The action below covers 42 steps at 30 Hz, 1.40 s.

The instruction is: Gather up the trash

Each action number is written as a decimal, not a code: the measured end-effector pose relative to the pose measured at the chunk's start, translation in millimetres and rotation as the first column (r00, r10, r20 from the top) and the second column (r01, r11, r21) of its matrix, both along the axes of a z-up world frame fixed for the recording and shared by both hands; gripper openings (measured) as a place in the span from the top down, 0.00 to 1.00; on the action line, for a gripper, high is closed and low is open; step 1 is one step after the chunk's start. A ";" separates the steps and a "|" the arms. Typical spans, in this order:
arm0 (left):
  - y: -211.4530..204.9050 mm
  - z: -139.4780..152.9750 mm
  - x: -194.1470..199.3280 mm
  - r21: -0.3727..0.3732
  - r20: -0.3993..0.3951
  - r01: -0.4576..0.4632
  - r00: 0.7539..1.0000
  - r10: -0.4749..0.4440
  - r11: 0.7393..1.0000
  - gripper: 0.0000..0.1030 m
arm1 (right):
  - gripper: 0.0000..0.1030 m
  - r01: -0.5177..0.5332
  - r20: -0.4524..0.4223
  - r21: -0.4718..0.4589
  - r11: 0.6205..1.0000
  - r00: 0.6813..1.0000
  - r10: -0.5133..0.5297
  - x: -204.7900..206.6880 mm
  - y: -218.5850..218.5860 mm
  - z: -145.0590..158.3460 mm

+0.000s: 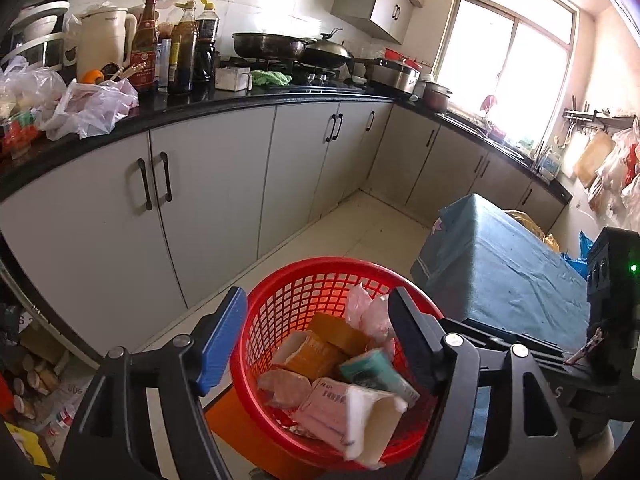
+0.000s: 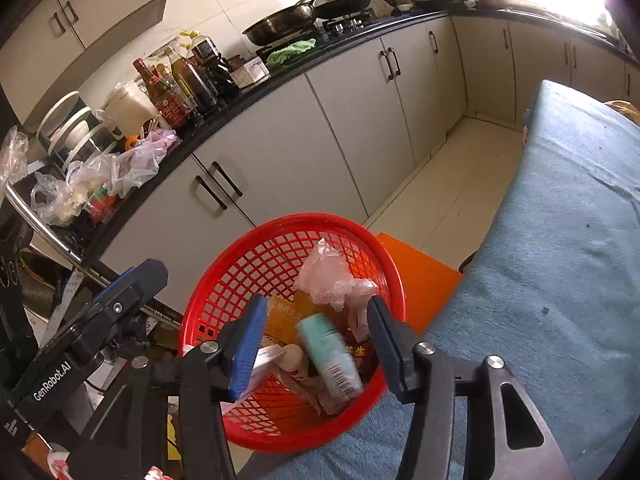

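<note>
A red mesh basket (image 1: 288, 300) (image 2: 256, 264) stands on an orange stool, beside a table with a blue cloth. It holds trash: an orange packet (image 1: 316, 354), a pink packet (image 1: 332, 412), a teal box (image 1: 374, 372) (image 2: 330, 354) that looks blurred in the right wrist view, and a crumpled pink plastic bag (image 1: 366, 310) (image 2: 326, 276). My left gripper (image 1: 316, 340) is open and empty above the basket. My right gripper (image 2: 316, 340) is open above the basket, with the teal box between its jaws but not gripped.
The blue-cloth table (image 1: 504, 272) (image 2: 560, 240) lies right of the basket. The orange stool (image 2: 420, 280) sits under the basket. A black kitchen counter (image 1: 200, 108) with bottles, plastic bags and pans runs along grey cabinets (image 1: 220, 192). The tiled floor (image 1: 360, 232) lies beyond.
</note>
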<state>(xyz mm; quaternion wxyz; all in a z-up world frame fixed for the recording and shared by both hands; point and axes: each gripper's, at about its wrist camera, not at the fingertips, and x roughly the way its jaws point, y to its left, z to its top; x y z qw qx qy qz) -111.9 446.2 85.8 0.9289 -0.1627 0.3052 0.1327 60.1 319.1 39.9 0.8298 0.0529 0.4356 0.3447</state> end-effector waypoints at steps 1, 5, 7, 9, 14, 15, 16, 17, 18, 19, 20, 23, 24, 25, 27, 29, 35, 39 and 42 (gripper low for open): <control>-1.7 1.5 -3.1 0.005 0.002 -0.002 1.000 0.002 1.000 0.29 | 0.43 0.002 0.004 0.003 1.000 1.000 -0.002 -2.9 -2.9 1.9; -10.7 6.0 -17.0 0.050 0.009 -0.025 1.000 0.025 0.998 0.25 | 0.41 0.000 0.021 -0.001 1.000 1.000 0.000 -16.3 -10.9 6.1; -15.4 7.9 -23.9 0.076 0.014 -0.041 0.999 0.040 0.996 0.20 | 0.40 0.001 0.029 -0.008 1.000 1.000 -0.001 -24.7 -15.5 7.1; -20.5 10.0 -32.8 0.099 0.022 -0.061 0.998 0.059 0.993 0.18 | 0.40 0.001 0.031 -0.010 1.000 1.000 0.000 -31.1 -19.8 7.4; -31.7 13.0 -54.7 0.148 0.035 -0.109 0.994 0.105 0.983 0.16 | 0.40 0.012 0.038 -0.024 1.000 0.999 -0.011 -46.3 -32.2 5.8; -34.5 13.7 -59.4 0.158 0.038 -0.119 0.993 0.114 0.980 0.15 | 0.40 0.013 0.040 -0.025 1.000 0.999 -0.012 -49.4 -34.7 5.9; -37.1 14.6 -64.1 0.169 0.044 -0.129 0.991 0.124 0.977 0.15 | 0.40 0.015 0.044 -0.027 1.000 0.999 -0.014 -53.2 -38.0 6.1; -39.6 16.0 -67.9 0.181 0.049 -0.140 0.990 0.133 0.973 0.14 | 0.39 0.018 0.049 -0.028 0.999 0.999 -0.017 -56.7 -40.5 6.4; -42.1 16.9 -72.3 0.194 0.054 -0.152 0.988 0.144 0.969 0.12 | 0.39 0.021 0.054 -0.030 0.999 0.998 -0.019 -60.0 -43.0 6.6; -43.9 17.9 -76.0 0.206 0.060 -0.162 0.986 0.153 0.965 0.10 | 0.39 0.022 0.058 -0.031 0.999 0.998 -0.021 -63.2 -45.0 6.7; -46.7 19.0 -80.6 0.215 0.070 -0.170 0.985 0.158 0.962 0.10 | 0.39 0.023 0.062 -0.033 0.999 0.998 -0.021 -66.0 -46.6 7.0; -54.3 22.0 -91.2 0.246 0.089 -0.202 0.979 0.185 0.948 0.10 | 0.39 0.022 0.075 -0.042 0.999 0.997 -0.019 -76.0 -48.8 7.1; -58.4 23.2 -96.7 0.267 0.097 -0.224 0.974 0.205 0.937 0.09 | 0.39 0.021 0.081 -0.045 0.999 0.997 -0.017 -79.5 -49.7 7.1; -60.7 24.3 -100.7 0.286 0.103 -0.243 0.970 0.222 0.927 0.09 | 0.39 0.020 0.084 -0.047 0.999 0.996 -0.016 -82.4 -50.4 6.9; -67.7 25.3 -108.5 0.325 0.118 -0.278 0.960 0.253 0.904 0.08 | 0.39 0.018 0.091 -0.050 0.999 0.996 -0.013 -89.2 -53.1 6.4; -74.1 26.3 -115.2 0.356 0.137 -0.298 0.954 0.266 0.885 0.05 | 0.38 0.018 0.096 -0.053 0.998 0.995 -0.013 -96.1 -54.7 6.0; -91.8 23.2 -134.9 0.373 0.165 -0.302 0.952 0.257 0.877 0.03 | 0.38 0.025 0.104 -0.061 0.998 0.994 -0.018 -110.9 -62.8 4.2; -100.9 19.7 -141.3 0.367 0.148 -0.274 0.961 0.235 0.889 0.02 | 0.38 0.033 0.116 -0.074 0.997 0.993 -0.025 -123.4 -70.1 3.8; -103.8 17.5 -147.4 0.337 0.121 -0.246 0.968 0.218 0.909 0.02 | 0.37 0.046 0.132 -0.080 0.996 0.991 -0.035 -135.0 -77.1 4.5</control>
